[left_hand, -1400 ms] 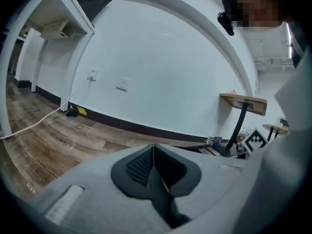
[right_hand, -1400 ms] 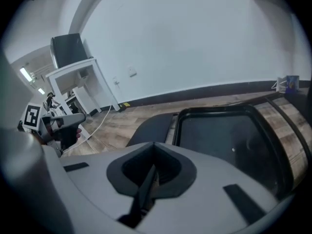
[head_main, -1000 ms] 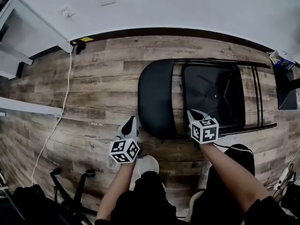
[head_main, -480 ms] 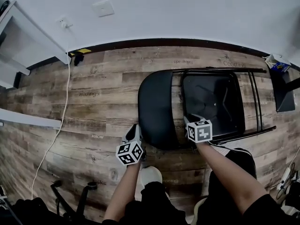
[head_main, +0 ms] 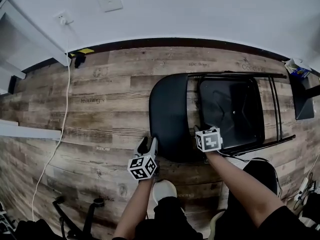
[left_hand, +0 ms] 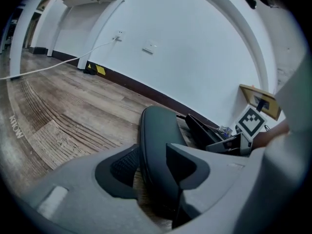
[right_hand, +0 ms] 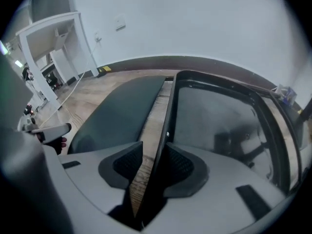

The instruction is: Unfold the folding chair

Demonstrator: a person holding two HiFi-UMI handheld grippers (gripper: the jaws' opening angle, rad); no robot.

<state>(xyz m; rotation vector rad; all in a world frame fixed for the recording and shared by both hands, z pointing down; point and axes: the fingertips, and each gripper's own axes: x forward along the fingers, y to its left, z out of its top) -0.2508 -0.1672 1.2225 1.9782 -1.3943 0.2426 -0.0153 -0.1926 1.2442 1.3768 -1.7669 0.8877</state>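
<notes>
One folding chair (head_main: 231,109) lying flat, folded, on wood floor (head_main: 100,114) beside wall. Two grippers reaching it. Left gripper (head_main: 148,143): jaws just been opening, standing apart, straddling padded backrest (left_hand: 156,130) edge, seemingly not pressing. Right gripper (head_main: 203,129): jaws likewise just been opening, straddling one black frame tube (right_hand: 163,130), gap showing.

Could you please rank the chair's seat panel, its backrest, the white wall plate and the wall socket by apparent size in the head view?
1. seat panel, largest
2. backrest, narrower
3. white wall plate
4. wall socket, smallest
The two wall fittings sit farther from the camera, so their true sizes stay unsure.
</notes>
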